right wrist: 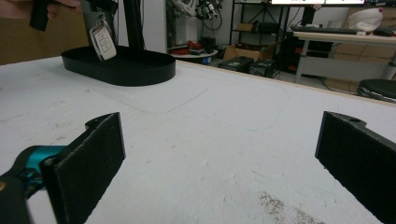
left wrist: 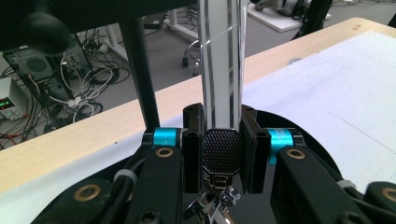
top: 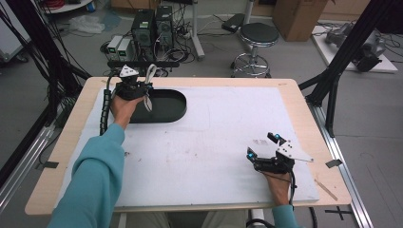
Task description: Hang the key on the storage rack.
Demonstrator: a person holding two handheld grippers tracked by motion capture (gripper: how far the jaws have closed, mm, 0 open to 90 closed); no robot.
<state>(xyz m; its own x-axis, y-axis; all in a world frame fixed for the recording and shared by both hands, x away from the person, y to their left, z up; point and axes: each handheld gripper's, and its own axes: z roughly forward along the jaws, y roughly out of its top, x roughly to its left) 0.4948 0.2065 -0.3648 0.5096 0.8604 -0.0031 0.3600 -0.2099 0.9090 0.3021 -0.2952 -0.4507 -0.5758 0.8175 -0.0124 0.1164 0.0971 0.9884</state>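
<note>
The person's left arm, in a teal sleeve (top: 92, 175), reaches far forward to the table's back left, where the left gripper (top: 134, 88) hangs over the near-left end of the black oval tray (top: 173, 107); its jaws are pinched narrow on a white strap with dark stripes, from which a white car key fob (right wrist: 103, 43) dangles just above the tray. In the left gripper view the strap (left wrist: 219, 65) rises straight up between the closed pads, with a black textured tab (left wrist: 221, 151) and metal clip below. The right gripper (top: 263, 148) rests low at the near right of the white table mat (top: 214, 142), hand behind it, jaws spread wide and holding nothing.
</note>
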